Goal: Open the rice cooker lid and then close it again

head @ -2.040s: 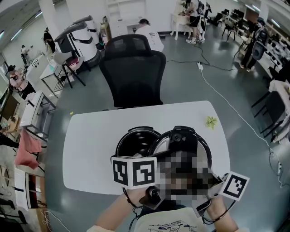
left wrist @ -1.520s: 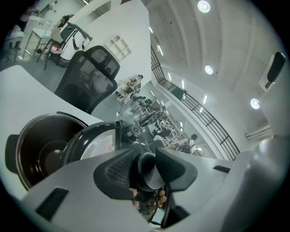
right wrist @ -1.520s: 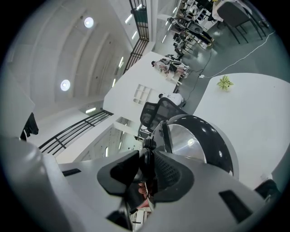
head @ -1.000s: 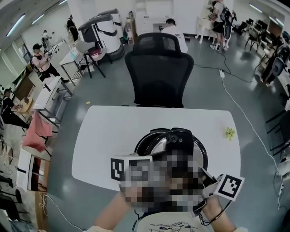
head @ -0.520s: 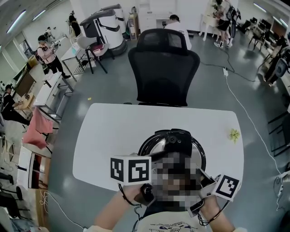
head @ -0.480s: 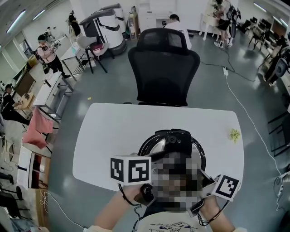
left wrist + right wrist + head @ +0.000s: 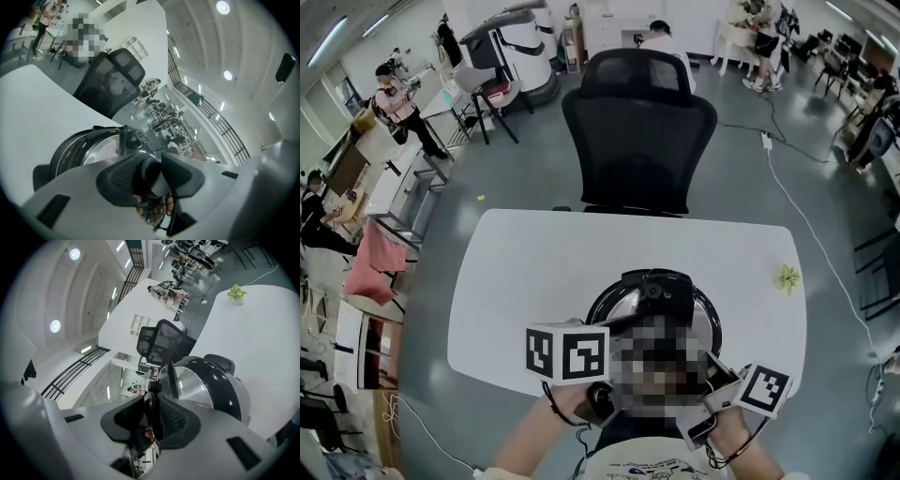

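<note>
Black round rice cooker on a white round-cornered tabletop, toward the near edge, directly in front of the person. Domed lid with a mirror-bright metal face and a black strip across its top, lying low over the cooker's body. Front seam hidden behind a mosaic patch in the head view, so fully latched or not cannot be told. Small black round knob on that strip, toward the far side.

Left gripper closed on a dark, rounded part at the lid's near side. Pads pressed against it from both sides, jaws fairly wide around it. Fingers mirrored in the shiny metal just below those jaws. Right gripper also closed, on a thinner dark edge of the same lid, jaws narrower. Both set at the cooker's near side, pointing away from the person and slightly downward, one at the near left and one at the near right.

Small yellow-green spiky object alone on the tabletop, toward the far right corner, well apart from the rice cooker. Black mesh-backed office chair drawn up near the tabletop's far edge, its back facing the camera. Grey floor all round. Pink cloth draped over a rack at the far left. More desks, chairs and several people farther off in the hall.
</note>
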`<control>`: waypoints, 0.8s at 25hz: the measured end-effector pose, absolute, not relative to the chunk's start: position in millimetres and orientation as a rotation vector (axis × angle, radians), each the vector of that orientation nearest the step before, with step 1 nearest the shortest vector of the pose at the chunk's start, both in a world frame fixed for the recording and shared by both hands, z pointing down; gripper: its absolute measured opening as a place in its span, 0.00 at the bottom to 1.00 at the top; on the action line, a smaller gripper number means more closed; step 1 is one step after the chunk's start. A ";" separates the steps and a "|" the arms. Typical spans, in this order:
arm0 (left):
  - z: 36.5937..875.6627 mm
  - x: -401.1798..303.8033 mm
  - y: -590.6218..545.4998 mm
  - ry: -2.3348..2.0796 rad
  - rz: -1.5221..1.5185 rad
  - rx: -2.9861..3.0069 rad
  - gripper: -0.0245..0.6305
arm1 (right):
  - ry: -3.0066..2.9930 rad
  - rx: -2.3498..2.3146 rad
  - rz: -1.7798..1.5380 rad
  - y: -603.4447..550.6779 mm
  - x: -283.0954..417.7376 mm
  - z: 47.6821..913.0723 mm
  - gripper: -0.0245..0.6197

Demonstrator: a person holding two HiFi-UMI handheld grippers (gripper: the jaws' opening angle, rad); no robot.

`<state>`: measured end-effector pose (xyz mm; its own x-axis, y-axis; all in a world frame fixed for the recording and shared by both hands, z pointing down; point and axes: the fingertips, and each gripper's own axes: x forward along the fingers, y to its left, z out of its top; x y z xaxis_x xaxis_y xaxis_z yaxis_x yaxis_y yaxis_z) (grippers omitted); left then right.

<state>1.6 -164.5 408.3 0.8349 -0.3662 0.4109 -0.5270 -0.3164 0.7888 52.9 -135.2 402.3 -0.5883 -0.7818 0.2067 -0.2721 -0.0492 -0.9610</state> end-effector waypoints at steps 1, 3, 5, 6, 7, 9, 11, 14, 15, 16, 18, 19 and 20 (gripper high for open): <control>409.7 1.2 -166.0 -0.663 0.187 1.941 0.29 | 1.822 -1.116 -1.676 -136.6 52.6 404.0 0.21; 411.8 0.2 -168.2 -0.662 0.189 1.947 0.29 | 1.817 -1.114 -1.679 -138.5 51.6 406.8 0.22; 412.2 -0.8 -170.2 -0.661 0.197 1.954 0.29 | 1.811 -1.112 -1.680 -140.0 50.4 408.0 0.22; 412.2 -1.4 -171.2 -0.660 0.201 1.954 0.29 | 1.808 -1.110 -1.681 -140.9 49.6 408.1 0.22; 412.2 -1.9 -172.1 -0.659 0.204 1.953 0.29 | 1.805 -1.109 -1.681 -141.7 48.9 408.1 0.22; 412.6 -2.5 -173.8 -0.654 0.206 1.947 0.29 | 1.800 -1.115 -1.682 -143.1 48.5 408.6 0.22; 412.4 -3.4 -175.2 -0.652 0.205 1.943 0.29 | 1.799 -1.123 -1.678 -144.5 48.2 408.9 0.22; 412.0 -3.7 -176.3 -0.651 0.207 1.943 0.29 | 1.794 -1.127 -1.675 -145.5 48.0 408.2 0.22; 412.6 -3.3 -176.5 -0.650 0.208 1.944 0.29 | 1.791 -1.126 -1.675 -145.6 48.1 408.5 0.22; 413.4 -2.8 -176.7 -0.648 0.208 1.945 0.29 | 1.791 -1.126 -1.674 -145.7 48.5 409.2 0.22; 414.9 -1.3 -177.5 -0.645 0.211 1.949 0.29 | 1.791 -1.124 -1.674 -146.2 49.5 411.0 0.22; 415.6 -0.5 -177.9 -0.645 0.214 1.953 0.29 | 1.789 -1.122 -1.675 -146.4 50.0 411.9 0.21; 416.0 0.1 -178.2 -0.646 0.219 1.956 0.29 | 1.786 -1.119 -1.676 -146.7 50.4 412.7 0.21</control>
